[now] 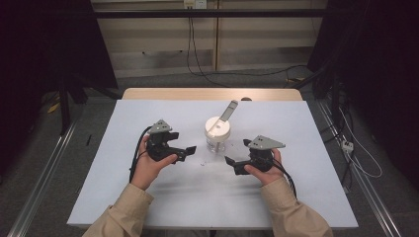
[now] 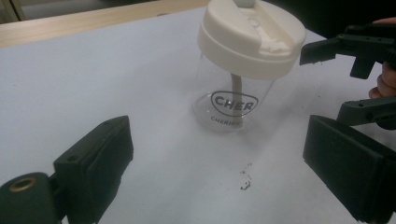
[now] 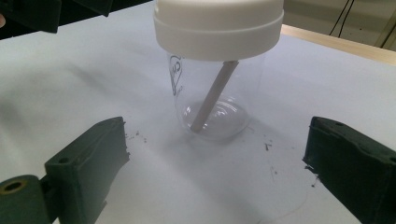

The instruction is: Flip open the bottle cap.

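Note:
A clear glass cup (image 1: 217,141) with a white lid (image 1: 218,127) stands upright at the middle of the white-covered table (image 1: 148,197). A pale straw (image 1: 228,111) goes through the lid and leans to the back right. My left gripper (image 1: 184,142) is just left of the cup, open and empty, its jaws pointing at it. My right gripper (image 1: 237,152) is just right of the cup, also open and empty. The left gripper view shows the cup (image 2: 233,100) ahead of my open left gripper (image 2: 217,154), with the right gripper (image 2: 341,81) beyond. In the right gripper view the cup (image 3: 215,93) stands ahead of my open right gripper (image 3: 217,144).
Small black specks (image 2: 245,179) lie on the white sheet in front of the cup. The table's wooden edge (image 1: 212,94) runs along the back. Cables (image 1: 197,64) and metal rails (image 1: 44,163) lie on the floor around the table.

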A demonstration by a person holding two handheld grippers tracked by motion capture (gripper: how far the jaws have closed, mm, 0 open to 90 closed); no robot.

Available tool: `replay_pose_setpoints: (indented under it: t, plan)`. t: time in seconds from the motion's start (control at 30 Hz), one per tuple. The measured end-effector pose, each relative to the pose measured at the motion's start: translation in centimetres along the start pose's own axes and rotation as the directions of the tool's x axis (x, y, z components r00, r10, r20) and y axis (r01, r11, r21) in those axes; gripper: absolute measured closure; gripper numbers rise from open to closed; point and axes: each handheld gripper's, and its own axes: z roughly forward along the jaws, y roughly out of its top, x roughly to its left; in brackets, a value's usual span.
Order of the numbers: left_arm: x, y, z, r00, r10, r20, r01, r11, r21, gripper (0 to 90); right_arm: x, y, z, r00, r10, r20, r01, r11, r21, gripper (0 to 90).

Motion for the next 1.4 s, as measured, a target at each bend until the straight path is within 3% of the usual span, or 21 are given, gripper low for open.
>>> replay_pose_setpoints:
  t: [0.5, 0.6, 0.8, 1.4]
  plan:
    - [0.9, -2.7, -2.7, 0.9998, 0.009, -0.016, -0.009, 0.9999, 0.007, 7.4, -0.2, -1.2, -2.2, 1.0, 0.0, 0.005, 0.0, 1.0, 0.005, 5.9]
    - [1.0, -3.1, -3.2, 0.9999, -0.006, -0.008, 0.006, 1.0, 0.006, 7.4, -0.3, -1.6, -2.7, 1.0, 0.002, 0.007, -0.002, 1.0, 0.009, 5.9]
    - [0.9, -3.7, -3.8, 0.9996, 0.024, -0.014, -0.024, 0.9996, 0.018, 7.5, -0.2, -2.0, -3.4, 1.0, 0.001, 0.01, -0.001, 1.0, 0.008, 5.9]
    - [1.8, -5.7, -5.9, 0.999, 0.007, -0.045, -0.006, 0.9999, 0.016, 7.5, -0.7, -3.2, -5.4, 0.9997, 0.015, 0.02, -0.015, 1.0, -0.002, 6.2]
